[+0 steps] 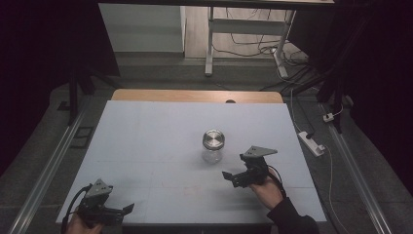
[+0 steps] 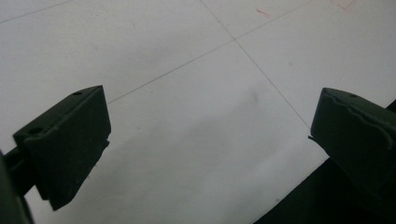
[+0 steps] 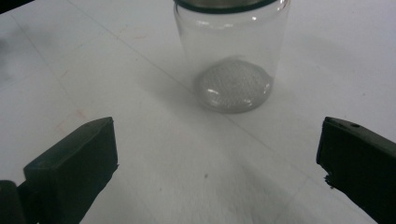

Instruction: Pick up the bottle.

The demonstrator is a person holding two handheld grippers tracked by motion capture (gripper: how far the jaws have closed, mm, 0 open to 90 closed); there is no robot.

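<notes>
The high view looks forward and down from above the person's side of the counter [image 1: 160, 146], far enough back to take in the whole white top and the floor beyond it. The glass jar [image 1: 213, 145] stands upright near the middle.

The right gripper view rides low on the right hand-held gripper [image 1: 234, 176], just beside the jar [image 3: 231, 56], and faces it between two wide-set jaws.

The left gripper view rides on the left hand-held gripper [image 1: 127, 209], well apart from the jar, close over the counter's near edge [image 2: 299, 186].

The high view and the right gripper view share the jar and the surface around it.
</notes>
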